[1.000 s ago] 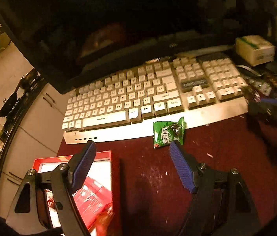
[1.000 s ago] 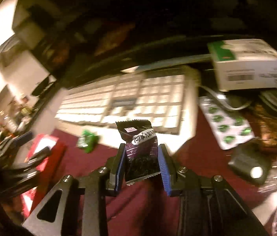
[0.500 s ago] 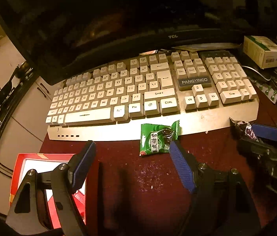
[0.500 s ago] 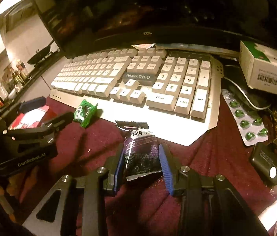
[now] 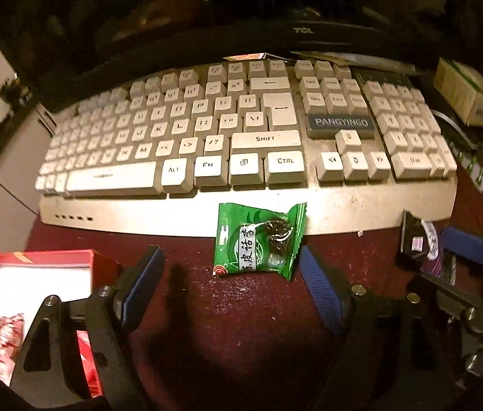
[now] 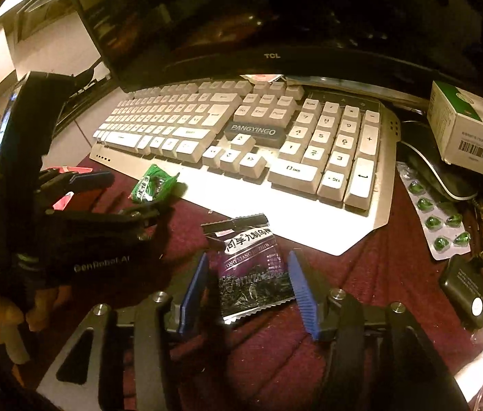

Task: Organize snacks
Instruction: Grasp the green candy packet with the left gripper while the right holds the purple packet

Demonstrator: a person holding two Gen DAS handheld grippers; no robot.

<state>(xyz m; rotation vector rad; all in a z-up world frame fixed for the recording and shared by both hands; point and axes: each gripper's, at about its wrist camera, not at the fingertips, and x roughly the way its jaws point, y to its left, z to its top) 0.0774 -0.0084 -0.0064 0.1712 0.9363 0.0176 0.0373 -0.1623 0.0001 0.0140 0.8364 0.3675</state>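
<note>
A green snack packet (image 5: 258, 241) lies half on the keyboard's front lip, half on the maroon cloth. My left gripper (image 5: 229, 274) stands open just short of it, one finger on each side, nothing between the pads. In the right wrist view this gripper (image 6: 121, 195) shows beside the green packet (image 6: 152, 185). A dark purple snack packet (image 6: 251, 267) lies on the cloth between the fingers of my right gripper (image 6: 246, 287). Its jaws are opening and the pads stand off the wrapper. An open red box (image 5: 36, 274) with red packets inside sits at the lower left.
A white keyboard (image 5: 241, 157) lies across the desk under a dark monitor (image 6: 272, 27). To the right are a white and green carton (image 6: 471, 130), a blister pack of green pills (image 6: 436, 212), a mouse (image 6: 440, 174) and a small black device (image 6: 467, 301).
The right gripper came down with the purple packet, set it on the cloth and spread its jaws off it. The left gripper moved lower and closer to the green packet.
</note>
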